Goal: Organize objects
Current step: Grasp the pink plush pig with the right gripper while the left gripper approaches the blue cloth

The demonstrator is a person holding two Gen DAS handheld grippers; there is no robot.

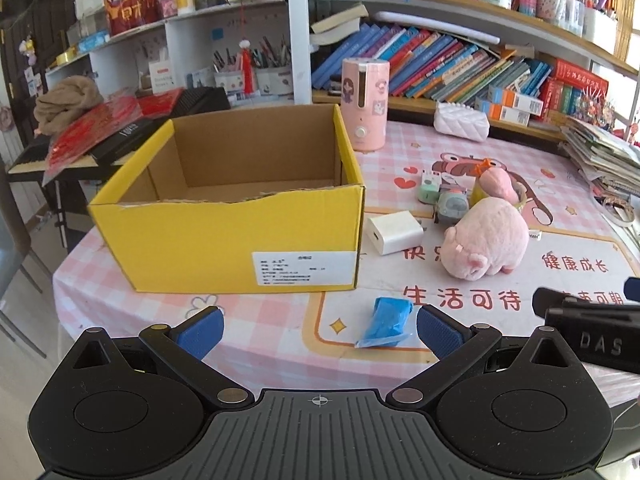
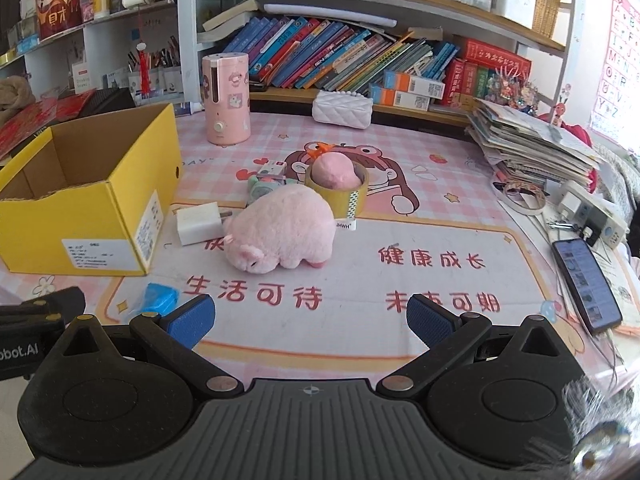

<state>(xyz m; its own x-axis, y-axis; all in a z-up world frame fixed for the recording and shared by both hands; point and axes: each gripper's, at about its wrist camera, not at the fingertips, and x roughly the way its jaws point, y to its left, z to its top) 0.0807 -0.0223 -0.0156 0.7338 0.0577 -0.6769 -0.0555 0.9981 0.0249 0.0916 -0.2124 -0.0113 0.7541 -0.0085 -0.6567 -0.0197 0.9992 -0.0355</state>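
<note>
Beside the right gripper (image 2: 308,318) lies a phone (image 2: 587,284) (both grippers' fingers apart).

Black grippers (image 1: 319,328) — blue ribbed jaws

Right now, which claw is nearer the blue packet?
Left. The blue packet lies just ahead of the open left claw, near its right finger. The open right claw sits further right of it.
</note>
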